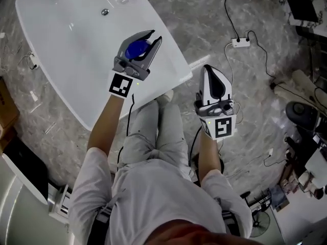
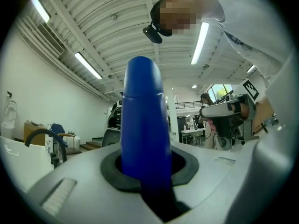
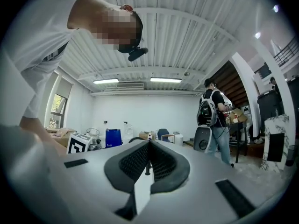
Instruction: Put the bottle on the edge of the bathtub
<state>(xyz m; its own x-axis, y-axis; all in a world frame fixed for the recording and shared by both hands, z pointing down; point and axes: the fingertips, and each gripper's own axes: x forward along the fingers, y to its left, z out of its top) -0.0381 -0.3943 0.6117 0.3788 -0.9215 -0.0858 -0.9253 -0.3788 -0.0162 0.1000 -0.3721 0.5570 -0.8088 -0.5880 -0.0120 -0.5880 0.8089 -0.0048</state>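
Between the left claw's (image 1: 155,36) clenched jaws, over the bathtub (image 1: 66,45), sits the blue bottle (image 1: 136,49); right claw (image 1: 206,67) closed, empty.

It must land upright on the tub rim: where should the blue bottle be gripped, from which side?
On the straight round body of the blue bottle, below its domed top, jaws across it from the side, as the left gripper holds it. The dome would likely slip; a side grip keeps it upright.
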